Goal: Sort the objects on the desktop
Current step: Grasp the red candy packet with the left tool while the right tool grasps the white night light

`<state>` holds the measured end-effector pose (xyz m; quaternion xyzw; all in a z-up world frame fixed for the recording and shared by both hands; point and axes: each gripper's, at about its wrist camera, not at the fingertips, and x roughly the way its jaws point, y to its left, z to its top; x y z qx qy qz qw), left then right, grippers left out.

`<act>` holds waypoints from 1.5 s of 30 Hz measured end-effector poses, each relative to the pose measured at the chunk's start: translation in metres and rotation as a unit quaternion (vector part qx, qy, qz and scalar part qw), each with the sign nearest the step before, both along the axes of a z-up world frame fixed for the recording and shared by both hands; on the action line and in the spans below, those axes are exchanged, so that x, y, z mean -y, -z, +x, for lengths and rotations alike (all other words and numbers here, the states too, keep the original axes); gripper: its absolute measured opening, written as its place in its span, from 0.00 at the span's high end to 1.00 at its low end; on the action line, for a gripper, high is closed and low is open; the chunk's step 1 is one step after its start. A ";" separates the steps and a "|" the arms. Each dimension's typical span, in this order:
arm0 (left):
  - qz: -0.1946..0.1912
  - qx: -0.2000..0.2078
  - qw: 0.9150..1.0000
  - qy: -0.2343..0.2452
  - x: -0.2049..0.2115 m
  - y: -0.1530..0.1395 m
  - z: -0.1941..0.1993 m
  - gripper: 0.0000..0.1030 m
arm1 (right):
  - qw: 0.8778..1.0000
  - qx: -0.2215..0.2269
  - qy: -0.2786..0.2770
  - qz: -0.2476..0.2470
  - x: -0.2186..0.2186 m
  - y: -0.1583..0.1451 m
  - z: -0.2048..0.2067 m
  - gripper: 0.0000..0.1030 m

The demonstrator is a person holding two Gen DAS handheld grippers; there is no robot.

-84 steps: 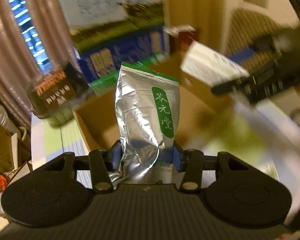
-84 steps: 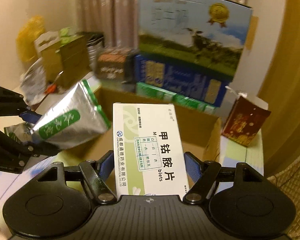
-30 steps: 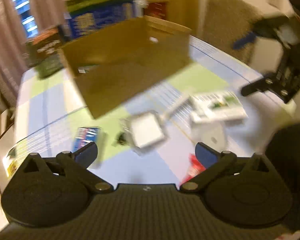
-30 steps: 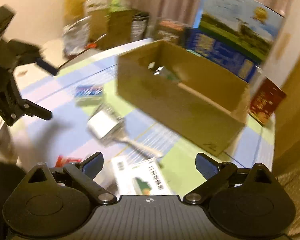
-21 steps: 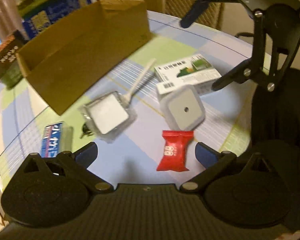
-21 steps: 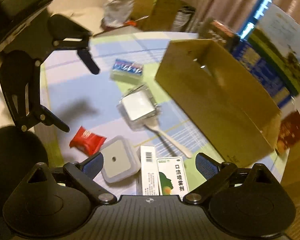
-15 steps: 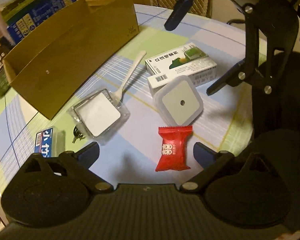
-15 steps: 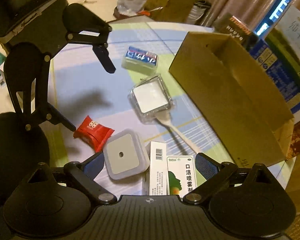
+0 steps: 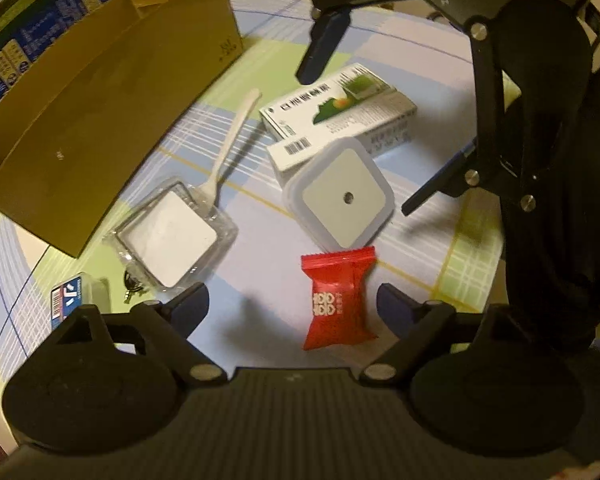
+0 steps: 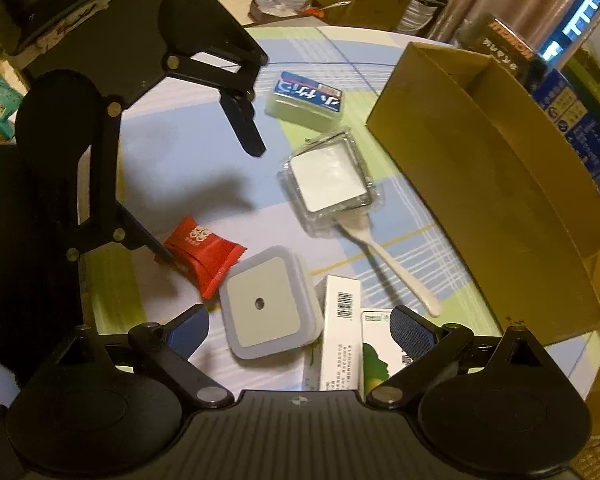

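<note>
The left tool (image 9: 288, 308) hangs over the table (image 9: 400, 56) with its jaws wide and closing, the red packet (image 9: 338, 300) lying between them, untouched. The right tool (image 10: 298, 330) stands wide above the white square box (image 10: 268, 304) and the printed carton (image 10: 340, 344), gripping nothing. Beyond lie a clear tray (image 9: 168, 232) with a white spoon (image 9: 230, 140) touching its edge, and a small blue-labelled pack (image 10: 306, 100). The open cardboard box (image 10: 496, 160) stands at the table's far side.
</note>
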<state>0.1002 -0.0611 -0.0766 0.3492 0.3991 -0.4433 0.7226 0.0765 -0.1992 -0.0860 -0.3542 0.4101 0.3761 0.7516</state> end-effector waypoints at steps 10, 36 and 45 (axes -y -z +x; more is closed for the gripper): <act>0.006 -0.004 1.000 0.003 0.009 0.015 -0.002 0.27 | 1.000 -0.005 -0.008 -0.016 0.001 0.001 0.000 0.14; -0.007 0.002 1.000 -0.026 0.010 0.019 -0.010 0.50 | 0.992 0.098 -0.062 -0.050 -0.016 0.038 -0.038 0.23; -0.013 -0.006 1.000 -0.021 0.011 0.021 -0.005 0.58 | 0.990 0.114 -0.058 -0.061 -0.020 0.048 -0.039 0.26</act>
